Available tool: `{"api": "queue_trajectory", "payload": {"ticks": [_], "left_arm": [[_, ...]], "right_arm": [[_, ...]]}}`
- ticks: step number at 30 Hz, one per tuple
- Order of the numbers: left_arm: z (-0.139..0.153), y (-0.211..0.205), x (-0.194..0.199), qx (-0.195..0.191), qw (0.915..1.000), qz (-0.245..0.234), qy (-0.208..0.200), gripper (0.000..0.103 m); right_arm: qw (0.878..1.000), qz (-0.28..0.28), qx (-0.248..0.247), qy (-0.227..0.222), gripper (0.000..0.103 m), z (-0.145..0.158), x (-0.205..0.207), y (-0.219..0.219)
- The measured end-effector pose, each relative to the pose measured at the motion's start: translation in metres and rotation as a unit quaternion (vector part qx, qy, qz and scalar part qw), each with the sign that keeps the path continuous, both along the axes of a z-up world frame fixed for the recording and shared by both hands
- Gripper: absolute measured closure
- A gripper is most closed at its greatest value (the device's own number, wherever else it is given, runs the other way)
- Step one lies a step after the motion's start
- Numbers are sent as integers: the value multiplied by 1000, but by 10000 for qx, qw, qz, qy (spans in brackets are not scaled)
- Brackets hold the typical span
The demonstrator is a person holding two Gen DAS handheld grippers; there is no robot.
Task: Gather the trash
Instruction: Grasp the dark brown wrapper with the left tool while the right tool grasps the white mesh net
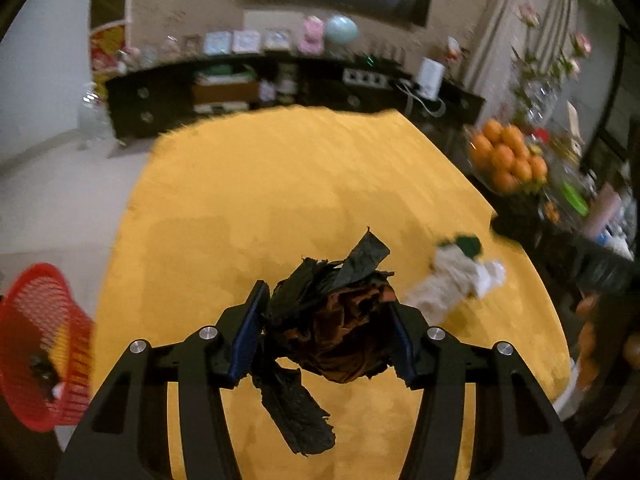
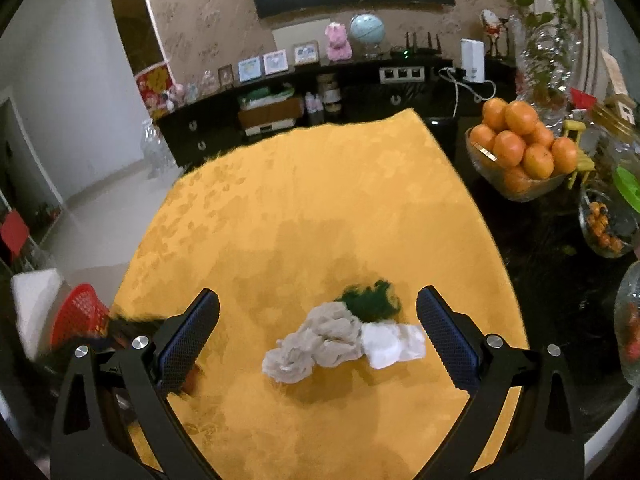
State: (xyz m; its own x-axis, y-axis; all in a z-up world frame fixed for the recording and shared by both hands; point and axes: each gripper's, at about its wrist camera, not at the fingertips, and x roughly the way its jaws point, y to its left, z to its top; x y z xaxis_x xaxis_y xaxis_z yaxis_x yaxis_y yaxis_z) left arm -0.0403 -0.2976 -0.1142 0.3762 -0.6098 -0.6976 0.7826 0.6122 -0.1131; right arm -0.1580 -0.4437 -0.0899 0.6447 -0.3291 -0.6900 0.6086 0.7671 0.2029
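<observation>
My left gripper (image 1: 326, 312) is shut on a crumpled black and brown wad of trash (image 1: 336, 320) and holds it above the yellow tablecloth (image 1: 280, 184). A red mesh basket (image 1: 40, 344) sits off the table's left edge; it also shows in the right wrist view (image 2: 78, 316). My right gripper (image 2: 318, 316) is open and empty, its fingers on either side of a pile on the cloth: a grey crumpled tissue (image 2: 316, 342), a white tissue (image 2: 394, 344) and a dark green scrap (image 2: 370, 300). The same pile shows blurred in the left wrist view (image 1: 452, 280).
A glass bowl of oranges (image 2: 520, 148) stands on the dark table right of the cloth, with a smaller bowl (image 2: 606, 226) and glassware beside it. A black sideboard (image 2: 320, 96) with frames and a globe lines the far wall.
</observation>
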Motion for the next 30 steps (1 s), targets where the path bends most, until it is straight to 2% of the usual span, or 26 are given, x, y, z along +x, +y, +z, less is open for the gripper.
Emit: {"api": "queue_trajectory", "payload": {"ticks": [6,12,15,18,21,23,26,30], "left_arm": [[27,27,16,-168,9984,410,-351,50],[36,46,31,-250,9972,638,-310,50],[36,50,32,-259,9968,685,-311,50],[37,55,34,-291,9965,728,-302,50],[39,58,36,-316,9962,754,-298,50],[38,59,37,-317,9961,765,-289,50],[38,59,37,-306,9962,776,-266,50],[37,60,37,-310,9961,784,-265,50]], "right_arm": [[9991,113,31,419,7,-30,21,6],[9959,176,15,886,11,-60,35,9],[9942,366,55,1009,20,-71,42,15],[9931,622,177,979,22,-74,47,24],[9923,1012,323,635,23,-66,51,34],[9917,1132,165,581,23,-60,54,42],[9914,1085,-138,726,23,-58,57,47],[9923,830,-254,885,23,-65,64,36]]}}
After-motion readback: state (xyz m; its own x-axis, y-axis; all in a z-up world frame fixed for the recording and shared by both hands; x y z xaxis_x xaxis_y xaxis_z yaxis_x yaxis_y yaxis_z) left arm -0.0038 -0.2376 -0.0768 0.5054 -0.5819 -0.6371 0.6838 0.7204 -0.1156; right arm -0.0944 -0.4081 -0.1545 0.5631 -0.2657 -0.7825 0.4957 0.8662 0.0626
